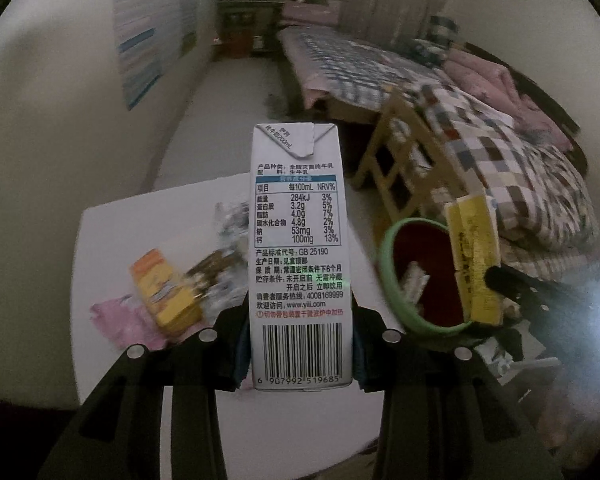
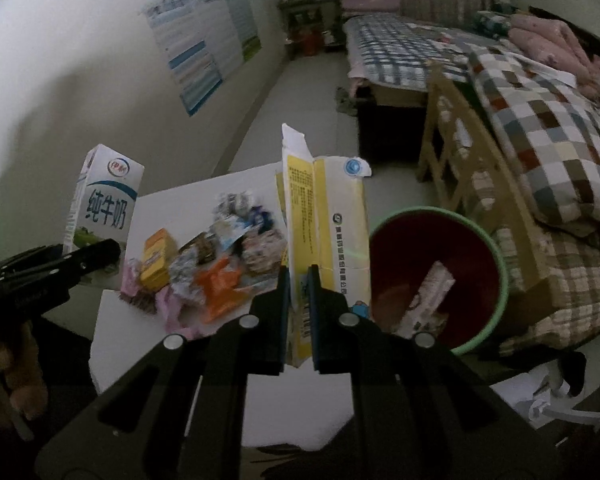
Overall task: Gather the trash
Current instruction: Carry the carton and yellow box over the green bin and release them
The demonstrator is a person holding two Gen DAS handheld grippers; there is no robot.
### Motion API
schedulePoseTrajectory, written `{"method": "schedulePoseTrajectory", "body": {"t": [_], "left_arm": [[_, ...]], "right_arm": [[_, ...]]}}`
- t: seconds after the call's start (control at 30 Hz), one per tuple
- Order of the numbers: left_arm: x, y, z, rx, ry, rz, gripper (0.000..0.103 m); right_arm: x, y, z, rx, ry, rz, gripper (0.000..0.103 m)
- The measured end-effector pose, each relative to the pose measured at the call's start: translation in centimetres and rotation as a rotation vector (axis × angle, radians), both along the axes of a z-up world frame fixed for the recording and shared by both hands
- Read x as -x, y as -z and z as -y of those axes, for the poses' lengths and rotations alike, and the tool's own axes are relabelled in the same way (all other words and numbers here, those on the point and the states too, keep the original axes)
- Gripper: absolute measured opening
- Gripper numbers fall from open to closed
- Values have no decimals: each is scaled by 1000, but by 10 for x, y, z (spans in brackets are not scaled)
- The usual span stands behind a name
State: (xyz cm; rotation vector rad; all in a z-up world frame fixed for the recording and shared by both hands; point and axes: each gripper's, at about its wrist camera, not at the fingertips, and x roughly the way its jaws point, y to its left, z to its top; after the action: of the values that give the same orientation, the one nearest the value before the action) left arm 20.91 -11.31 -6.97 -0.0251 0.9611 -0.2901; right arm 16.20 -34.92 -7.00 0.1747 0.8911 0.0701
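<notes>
The white milk carton (image 1: pixel 300 248) stands upright between the jaws of the left gripper (image 1: pixel 300 344), which are closed on its lower end by the barcode, so its nutrition panel faces the camera and its folded top rises well ahead of the fingertips, off the table. The flattened yellow carton (image 2: pixel 324 236) is pinched edge-on in the shut jaws of the right gripper (image 2: pixel 299 312); its torn top stands up and forward of the tips, and its broad face fans to the right of them. Just right of those jaws, and below the yellow carton's right edge, sits the green-rimmed bin (image 2: pixel 500 256) with a dark red inside, holding a pale wrapper (image 2: pixel 428 300). Left of and beyond the right jaws, on the white table (image 2: pixel 260 408), lies a heap of wrappers (image 2: pixel 220 256): a small yellow box (image 2: pixel 158 260), an orange packet (image 2: pixel 220 288), pink and silvery bits. Farther beyond both grippers stand a wooden chair (image 2: pixel 456 160) and a bed (image 2: pixel 540 120) with checked covers; a poster (image 2: pixel 204 48) hangs on the wall to the left.
</notes>
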Motion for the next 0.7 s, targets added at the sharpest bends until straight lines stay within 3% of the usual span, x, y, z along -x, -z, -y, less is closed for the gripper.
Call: {"method": "schedulePoseTrajectory", "body": {"t": [0.33,0.7], "left_arm": [[-28,2,93,11,140,-11,36],[-60,28,184,12,245,-63,36]], "right_arm": [[0,7,75,-17,125,-5,9],[-15,36,148,-45,220,-49,9]]}}
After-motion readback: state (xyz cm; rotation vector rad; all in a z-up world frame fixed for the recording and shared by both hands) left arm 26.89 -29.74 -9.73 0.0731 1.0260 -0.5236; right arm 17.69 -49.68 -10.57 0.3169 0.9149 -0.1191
